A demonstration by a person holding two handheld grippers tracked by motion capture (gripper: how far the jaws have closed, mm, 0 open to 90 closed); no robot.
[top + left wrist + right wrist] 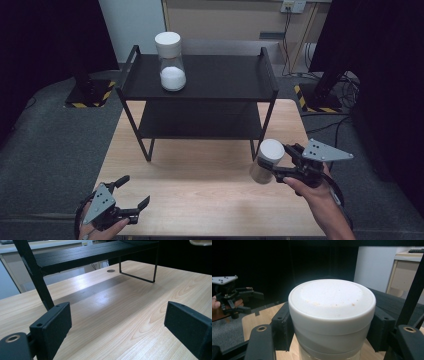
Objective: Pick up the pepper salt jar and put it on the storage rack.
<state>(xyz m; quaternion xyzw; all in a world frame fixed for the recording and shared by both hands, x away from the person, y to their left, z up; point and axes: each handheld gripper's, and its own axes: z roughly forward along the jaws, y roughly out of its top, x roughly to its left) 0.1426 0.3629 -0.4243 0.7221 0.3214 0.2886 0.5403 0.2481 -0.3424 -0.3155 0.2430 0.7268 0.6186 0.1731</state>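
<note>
A black two-level rack [200,77] stands on the wooden table [200,185]; a white-lidded glass jar [170,61] with white powder stands on its top shelf at the left. My right gripper [280,162] is shut on a second white-lidded jar [266,161], held just above the table by the rack's front right leg. In the right gripper view the jaws press both sides of that jar [332,315] below its lid. My left gripper [134,192] is open with nothing between its jaws near the table's front left corner; its pads [53,326] frame bare wood and the rack [95,253].
Grey carpet surrounds the table, with black stand bases [90,95] marked in yellow stripes at the back left and back right. Cables [345,85] lie on the floor at the right. The rack's lower shelf [200,125] holds nothing.
</note>
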